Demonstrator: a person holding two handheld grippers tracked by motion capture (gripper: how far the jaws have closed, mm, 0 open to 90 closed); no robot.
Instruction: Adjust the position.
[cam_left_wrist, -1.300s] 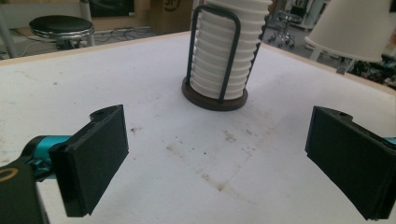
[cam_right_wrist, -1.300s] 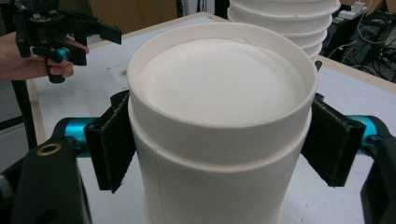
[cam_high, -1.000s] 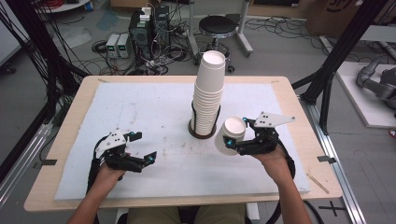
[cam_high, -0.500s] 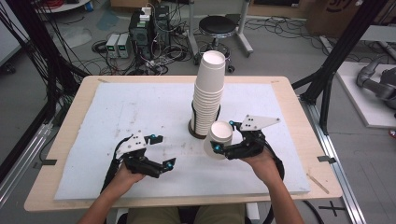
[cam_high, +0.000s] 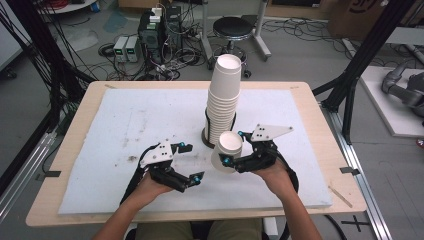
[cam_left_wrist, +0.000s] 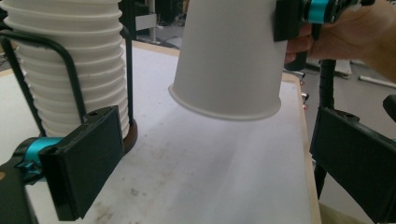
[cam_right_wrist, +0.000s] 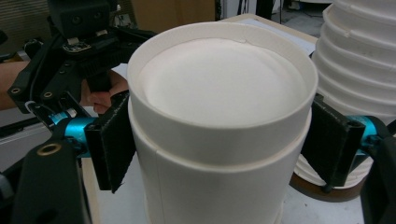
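Over the white mat (cam_high: 125, 115), right tool (cam_high: 231, 148) clamps an inverted cup (cam_high: 227, 150); left tool (cam_high: 192, 161) gapes empty.

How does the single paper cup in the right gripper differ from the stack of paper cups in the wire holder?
The single paper cup is one cup; the stack of paper cups is many nested cups. The single cup is clamped between the jaws of the right gripper and held above the table; the stack stands in the black wire holder. The single cup is tilted; the stack stands nearly upright. Both are plain white and base-up.
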